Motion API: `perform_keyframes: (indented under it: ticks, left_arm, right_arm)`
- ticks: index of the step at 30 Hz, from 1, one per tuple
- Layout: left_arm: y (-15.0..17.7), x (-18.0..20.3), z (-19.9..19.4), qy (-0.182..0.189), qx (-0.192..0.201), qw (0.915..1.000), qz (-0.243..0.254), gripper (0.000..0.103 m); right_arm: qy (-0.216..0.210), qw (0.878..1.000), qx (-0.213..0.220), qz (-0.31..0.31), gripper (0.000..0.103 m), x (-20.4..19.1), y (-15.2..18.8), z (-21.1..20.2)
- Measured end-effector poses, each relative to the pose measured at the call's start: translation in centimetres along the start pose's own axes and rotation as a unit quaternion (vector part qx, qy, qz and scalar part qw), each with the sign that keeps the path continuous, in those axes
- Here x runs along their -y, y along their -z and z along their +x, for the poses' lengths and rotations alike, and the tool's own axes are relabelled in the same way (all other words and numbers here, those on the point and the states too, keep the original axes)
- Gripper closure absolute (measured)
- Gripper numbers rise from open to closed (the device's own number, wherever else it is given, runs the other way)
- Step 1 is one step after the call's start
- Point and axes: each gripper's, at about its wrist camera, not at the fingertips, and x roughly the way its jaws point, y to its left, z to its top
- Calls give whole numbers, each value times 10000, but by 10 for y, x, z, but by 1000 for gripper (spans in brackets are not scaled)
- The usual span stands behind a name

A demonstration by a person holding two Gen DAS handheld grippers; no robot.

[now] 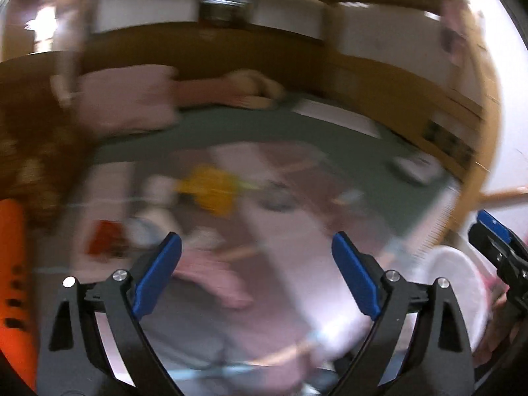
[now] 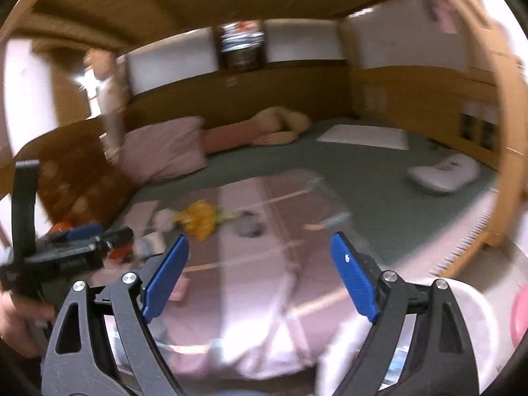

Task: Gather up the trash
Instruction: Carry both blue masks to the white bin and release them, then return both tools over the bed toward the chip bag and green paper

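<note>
Both grippers are hovering above the near end of a bed (image 2: 379, 217), looking along it toward the far wooden wall. The left gripper (image 1: 257, 275) is standing with its jaws wide apart and nothing between them; the right gripper (image 2: 260, 277) is likewise spread open and empty. No earlier view is given, so only this open, unloaded state can be told.

The trash is lying on the pink blanket (image 2: 250, 297), toward the bed's left edge and roughly midway along its length. A crumpled yellow wrapper (image 2: 198, 219) is sitting there, with a small dark scrap (image 2: 249, 226) just to its right and some pale crumpled pieces (image 2: 158, 231) just to its left. In the left wrist view the yellow wrapper (image 1: 211, 188) is showing ahead of the jaws, heavily blurred, with a red item (image 1: 105, 239) nearer the left edge; what that item is cannot be told. A white bin (image 2: 475, 323) is sitting at the bed's near right corner, seemingly the place for the collected pieces.

The step in hand appears to be the reach for the next piece. To do it well, the nearer gripper should be slowing down before descending, centring one scrap between its open jaws, and closing on the wrapper alone rather than pinching a fold of the blanket. The pillows (image 2: 165, 148) at the far left are well apart from the work.
</note>
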Motion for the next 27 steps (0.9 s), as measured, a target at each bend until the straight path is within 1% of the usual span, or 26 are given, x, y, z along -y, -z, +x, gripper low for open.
perform_keyframes:
  ticks: [3, 4, 6, 7, 8, 9, 10, 12, 14, 15, 16, 17, 19, 27]
  left_arm:
    - [2, -57, 0, -614, 91, 9978, -243, 9]
    - [4, -72, 2, -720, 65, 9968, -339, 9]
    - [13, -104, 11, -886, -130, 9947, -499, 9]
    - [16, -116, 15, -1028, -270, 9929, -529, 9]
    - [17, -126, 21, -1290, -454, 9890, -561, 9]
    - [18, -131, 18, -1327, -451, 9884, -581, 9]
    - [17, -135, 16, -1296, -383, 9889, -609, 9]
    - [19, -138, 8, -1303, -324, 9886, -684, 9]
    - [21, -132, 5, -1233, -323, 9895, -688, 9]
    - [21, -128, 7, -1198, -345, 9901, -652, 9]
    - [22, -123, 7, -1176, -364, 9905, -616, 9]
    - [22, -119, 11, -1158, -396, 9909, -568, 9]
    - [23, -112, 14, -1143, -432, 9910, -544, 9]
    - [27, -99, 26, -1032, -536, 9918, -534, 9]
  right_arm:
    - [-437, 9985, -221, -258, 17, -48, -12, 46]
    - [-496, 9978, -293, -326, 17, -60, -15, 56]
    - [-576, 9964, -397, -487, 17, -85, -19, 81]
    - [-574, 9963, -359, -524, 17, -95, -16, 86]
    - [-560, 9964, -297, -568, 17, -101, -11, 90]
    - [-540, 9960, -229, -677, 17, -106, -2, 96]
    - [-502, 9953, -304, -769, 17, -109, 5, 101]
    - [-404, 9935, -701, -799, 17, -107, 14, 107]
    - [-538, 9952, -600, -551, 17, -103, 10, 108]
    - [-573, 9955, -537, -526, 17, -101, 9, 105]
    - [-513, 9955, -513, -612, 17, -101, 10, 105]
    - [-441, 9952, -544, -690, 17, -101, 11, 105]
    - [-455, 9947, -629, -671, 17, -100, 13, 109]
    - [-478, 9948, -627, -637, 17, -99, 13, 113]
